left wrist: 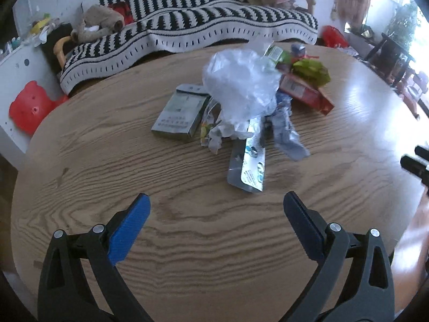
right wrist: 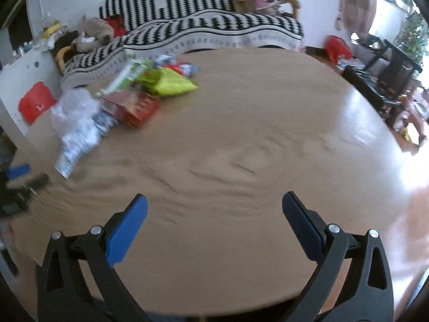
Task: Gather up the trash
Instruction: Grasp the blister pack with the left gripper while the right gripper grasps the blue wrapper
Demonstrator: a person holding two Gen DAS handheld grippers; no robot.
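A pile of trash lies on the round wooden table. It holds a crumpled clear plastic bag, a grey carton, a silver blister pack, a blue-white wrapper, a red box and a green wrapper. My left gripper is open and empty, short of the pile. My right gripper is open and empty over bare table, with the pile far left: plastic bag, red box, green wrapper.
A sofa with a black-and-white striped blanket stands behind the table. A red toy sits at the left. Dark chairs stand at the right. The other gripper shows at the right edge in the left wrist view.
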